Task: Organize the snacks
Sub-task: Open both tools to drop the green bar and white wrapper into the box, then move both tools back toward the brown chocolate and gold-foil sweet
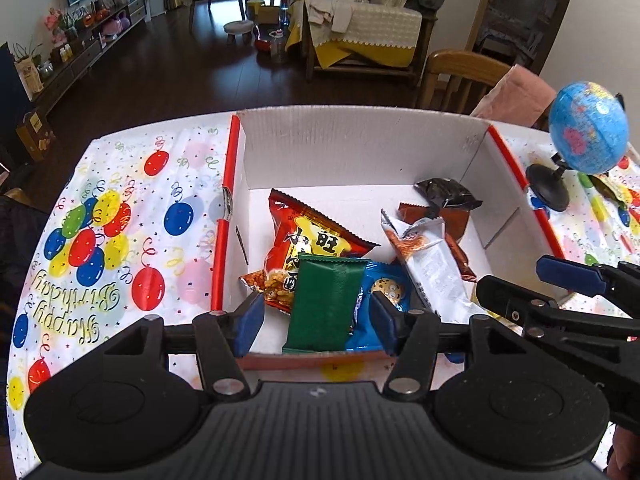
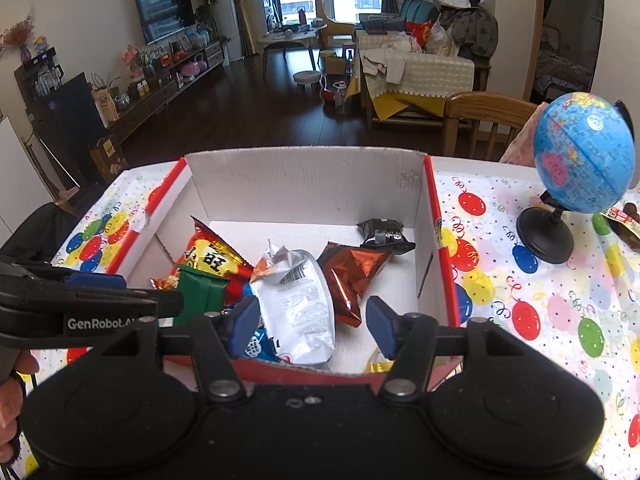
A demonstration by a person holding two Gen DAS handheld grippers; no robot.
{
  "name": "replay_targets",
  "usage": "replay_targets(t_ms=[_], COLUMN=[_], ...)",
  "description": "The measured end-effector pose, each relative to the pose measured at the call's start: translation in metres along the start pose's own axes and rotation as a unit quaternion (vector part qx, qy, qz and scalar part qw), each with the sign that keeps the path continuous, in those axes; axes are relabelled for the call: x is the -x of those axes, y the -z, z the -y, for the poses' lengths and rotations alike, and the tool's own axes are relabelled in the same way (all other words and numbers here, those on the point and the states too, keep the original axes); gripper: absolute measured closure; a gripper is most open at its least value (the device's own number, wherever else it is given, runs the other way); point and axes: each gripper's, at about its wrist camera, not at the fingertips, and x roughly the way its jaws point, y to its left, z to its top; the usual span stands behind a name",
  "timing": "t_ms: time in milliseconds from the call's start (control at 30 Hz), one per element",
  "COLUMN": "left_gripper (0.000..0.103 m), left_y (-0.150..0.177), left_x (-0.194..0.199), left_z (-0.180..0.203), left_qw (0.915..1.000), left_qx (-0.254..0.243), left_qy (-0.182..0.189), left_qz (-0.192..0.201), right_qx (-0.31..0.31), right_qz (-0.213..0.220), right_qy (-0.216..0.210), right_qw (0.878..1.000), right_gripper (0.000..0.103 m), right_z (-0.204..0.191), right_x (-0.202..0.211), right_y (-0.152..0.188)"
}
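A white cardboard box with red edges (image 1: 360, 148) (image 2: 304, 184) stands on the table and holds several snack packets. A green packet (image 1: 324, 304) (image 2: 198, 294) lies over a red-orange packet (image 1: 308, 240) (image 2: 208, 258) and a blue cookie packet (image 1: 380, 292). A silver-white packet (image 1: 432, 264) (image 2: 298, 304), a brown packet (image 1: 452, 220) (image 2: 352, 276) and a black packet (image 1: 448, 192) (image 2: 384, 234) lie further right. My left gripper (image 1: 316, 320) is open over the green packet at the box's near wall. My right gripper (image 2: 308, 326) is open over the silver-white packet.
A small blue globe (image 1: 586, 128) (image 2: 582, 152) on a black stand sits on the balloon-print tablecloth (image 1: 120, 220) (image 2: 540, 280) right of the box. More snack wrappers (image 2: 624, 220) lie beside the globe. A wooden chair (image 2: 480, 120) stands behind the table.
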Motion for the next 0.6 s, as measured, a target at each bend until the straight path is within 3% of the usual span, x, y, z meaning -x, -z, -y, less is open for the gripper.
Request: replay_targets(t_ms=[133, 333, 433, 600], left_gripper=[0.039, 0.039, 0.038, 0.032], left_y=[0.005, 0.015, 0.02, 0.031], left_x=[0.017, 0.042, 0.056, 0.077], left_z=[-0.004, -0.012, -0.014, -0.02], left_qw=[0.9999, 0.9996, 0.9994, 0.999], left_qx=[0.002, 0.005, 0.003, -0.002], left_qy=[0.004, 0.008, 0.008, 0.011], left_qz=[0.012, 0.025, 0.033, 0.042], right_qx=[0.001, 0.004, 0.002, -0.001], right_qz=[0.014, 0.032, 0.041, 0.051], right_qy=[0.0, -0.003, -0.006, -0.011], right_qw=[1.0, 0.999, 0.999, 0.999], right_gripper=[0.035, 0.029, 0.021, 0.02], right_z=[-0.005, -0.015, -0.02, -0.03], right_x=[0.018, 0.043, 0.056, 0.075], right_y=[0.003, 0.009, 0.013, 0.024])
